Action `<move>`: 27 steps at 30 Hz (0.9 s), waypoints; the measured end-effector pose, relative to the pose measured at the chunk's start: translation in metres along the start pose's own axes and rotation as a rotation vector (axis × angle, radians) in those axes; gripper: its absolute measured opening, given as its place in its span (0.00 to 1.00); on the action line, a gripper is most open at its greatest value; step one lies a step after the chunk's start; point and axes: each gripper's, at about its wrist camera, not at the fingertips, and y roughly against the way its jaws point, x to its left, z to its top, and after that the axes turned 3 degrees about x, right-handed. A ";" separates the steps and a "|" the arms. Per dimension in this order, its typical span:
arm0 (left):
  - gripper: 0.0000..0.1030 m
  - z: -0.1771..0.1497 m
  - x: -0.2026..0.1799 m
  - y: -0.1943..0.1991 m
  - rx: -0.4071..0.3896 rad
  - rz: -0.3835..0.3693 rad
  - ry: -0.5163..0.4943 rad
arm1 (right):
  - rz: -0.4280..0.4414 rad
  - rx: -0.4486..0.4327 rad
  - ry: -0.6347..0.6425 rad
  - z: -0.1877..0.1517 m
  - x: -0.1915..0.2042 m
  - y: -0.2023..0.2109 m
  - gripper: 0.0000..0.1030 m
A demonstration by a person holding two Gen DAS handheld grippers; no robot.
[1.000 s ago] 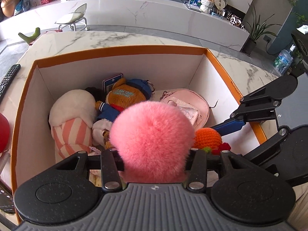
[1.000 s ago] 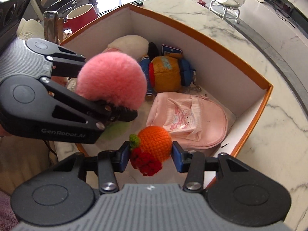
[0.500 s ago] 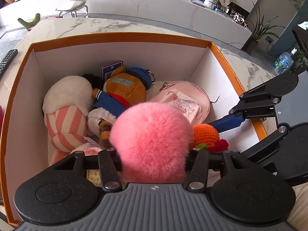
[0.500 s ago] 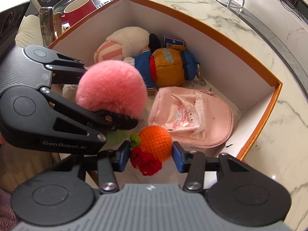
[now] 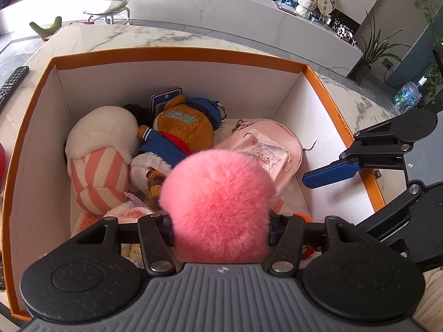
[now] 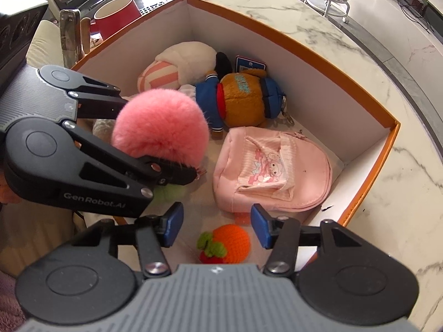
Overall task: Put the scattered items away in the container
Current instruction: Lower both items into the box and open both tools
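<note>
My left gripper is shut on a fluffy pink pompom and holds it above the inside of the orange-rimmed white box. In the right wrist view the pompom hangs over the box's left part. My right gripper is open, its blue pads wide apart. An orange crochet fruit with a green and red tuft lies loose on the box floor just below them. A pink mini backpack, a brown plush in a blue jacket and a striped pink-white plush lie inside.
The box stands on a marble table. A remote control lies left of the box. A red pot and a chair back stand beyond the box's left wall. A water bottle stands at the far right.
My right gripper opened and the orange crochet fruit dropped from it onto the box floor. My left gripper moved further in over the box, pompom still held.
</note>
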 end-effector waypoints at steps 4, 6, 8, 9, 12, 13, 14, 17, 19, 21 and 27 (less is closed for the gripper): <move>0.67 0.000 -0.002 0.001 -0.009 0.002 -0.003 | -0.019 -0.009 -0.003 -0.002 -0.001 0.003 0.64; 0.70 0.000 -0.002 0.002 -0.015 0.002 0.000 | -0.018 -0.012 -0.008 -0.003 -0.002 0.003 0.64; 0.73 0.000 -0.002 0.003 -0.022 0.004 0.003 | -0.019 -0.016 -0.009 -0.004 -0.002 0.004 0.64; 0.74 0.000 -0.002 0.004 -0.026 0.006 0.003 | -0.020 -0.018 -0.011 -0.004 -0.003 0.004 0.64; 0.80 -0.001 -0.003 0.006 -0.035 0.006 0.007 | -0.020 -0.024 -0.015 -0.005 -0.002 0.005 0.64; 0.83 -0.001 -0.003 0.007 -0.038 0.006 0.008 | -0.020 -0.026 -0.016 -0.005 -0.002 0.005 0.64; 0.83 -0.001 -0.003 0.008 -0.041 0.006 0.009 | -0.020 -0.028 -0.018 -0.005 -0.001 0.005 0.64; 0.83 -0.001 -0.004 0.011 -0.050 0.006 0.013 | -0.015 -0.038 -0.021 -0.006 0.000 0.007 0.64; 0.83 -0.001 -0.004 0.013 -0.057 0.007 0.016 | -0.017 -0.045 -0.018 -0.006 0.001 0.008 0.64; 0.83 -0.002 -0.004 0.014 -0.063 0.007 0.018 | -0.018 -0.051 -0.016 -0.007 0.003 0.010 0.64; 0.83 -0.003 -0.012 0.026 -0.090 0.020 0.002 | -0.027 -0.076 -0.018 -0.011 0.007 0.020 0.64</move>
